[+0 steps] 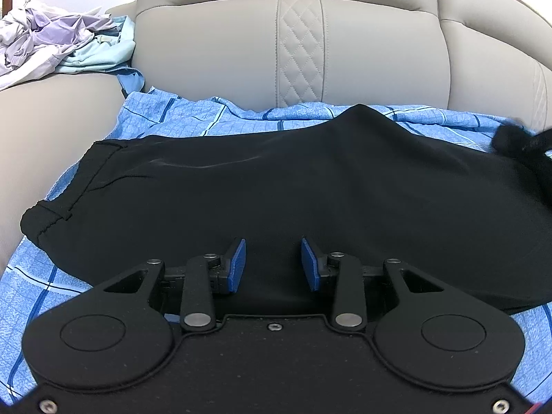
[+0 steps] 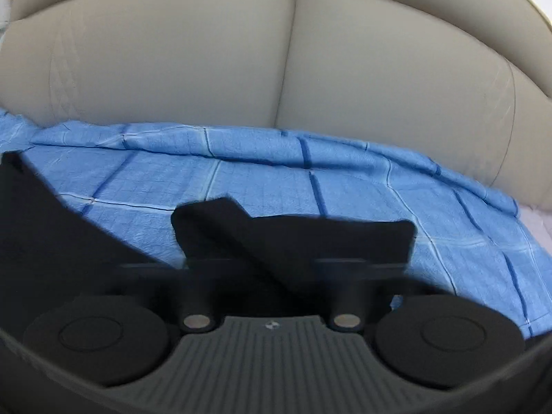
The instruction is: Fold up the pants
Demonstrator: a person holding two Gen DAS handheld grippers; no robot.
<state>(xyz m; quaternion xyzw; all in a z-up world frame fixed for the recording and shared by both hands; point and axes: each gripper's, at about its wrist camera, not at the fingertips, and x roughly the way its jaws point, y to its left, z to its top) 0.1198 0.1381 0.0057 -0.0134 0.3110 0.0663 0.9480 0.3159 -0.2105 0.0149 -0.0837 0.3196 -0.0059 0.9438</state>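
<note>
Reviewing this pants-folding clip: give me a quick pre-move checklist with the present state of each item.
1. Black pants lie on the blue checked cloth: ok.
2. Waistband flat, at the left: ok.
3. Left hand-held gripper has blue pads apart over the fabric, gripping nothing: ok.
4. Right hand-held gripper is closed on a pant leg end: ok, though blurred.
5. Leg ends aligned: cannot tell.
6. Clothes pile is clear of the work area: ok.
</note>
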